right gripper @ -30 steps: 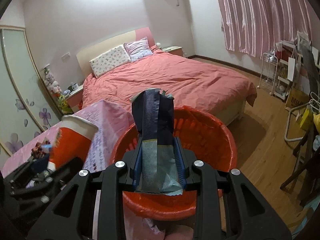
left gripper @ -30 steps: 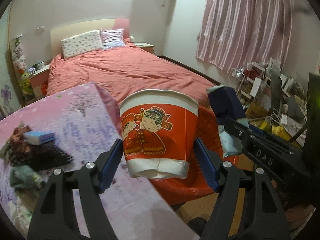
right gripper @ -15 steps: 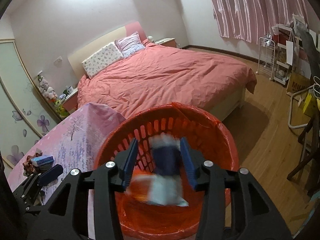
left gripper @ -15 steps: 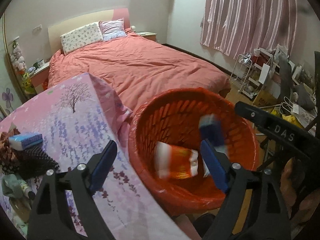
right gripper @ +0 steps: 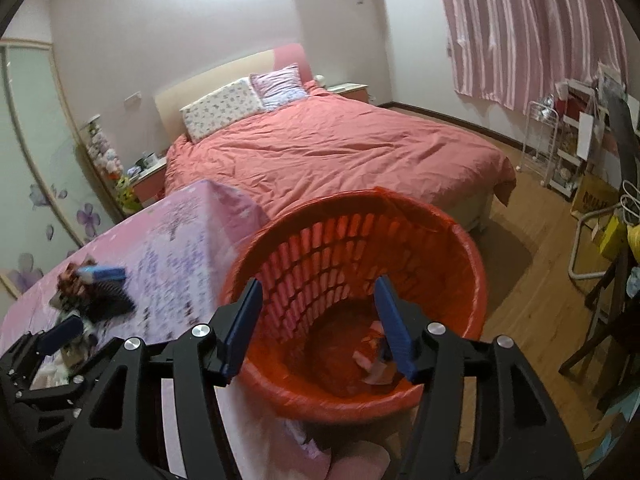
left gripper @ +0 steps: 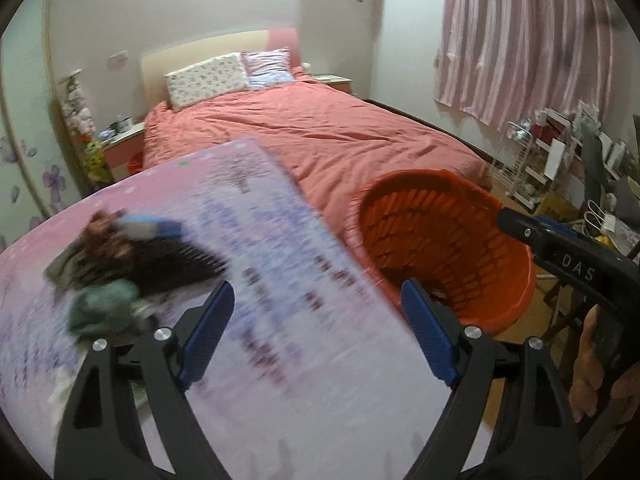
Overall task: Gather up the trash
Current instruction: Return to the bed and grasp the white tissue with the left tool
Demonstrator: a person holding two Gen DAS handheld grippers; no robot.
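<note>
An orange plastic basket (right gripper: 472, 280) stands on the floor beside the table, and the dropped trash (right gripper: 374, 356) lies at its bottom. My right gripper (right gripper: 318, 312) hangs over the basket's mouth; its jaws are opening and nothing is between them. My left gripper (left gripper: 316, 316) is open and empty above the pink floral tablecloth (left gripper: 280, 280), left of the basket (left gripper: 500, 272). A heap of trash (left gripper: 132, 264) lies on the table to its left: dark wrappers, a blue-and-white pack and a green wad, blurred. The same heap (right gripper: 94, 292) shows in the right wrist view.
A bed with a coral cover (right gripper: 340, 148) fills the room behind the table and basket. Wire shelves and clutter (right gripper: 560, 152) stand at the right under pink striped curtains. A hand (left gripper: 592, 360) holds the right gripper's handle. Wooden floor (right gripper: 532, 264) lies right of the basket.
The left gripper let go of the red-and-white paper cup and the right gripper let go of the dark blue packet; both fell into the basket. The left gripper then swung left over the table.
</note>
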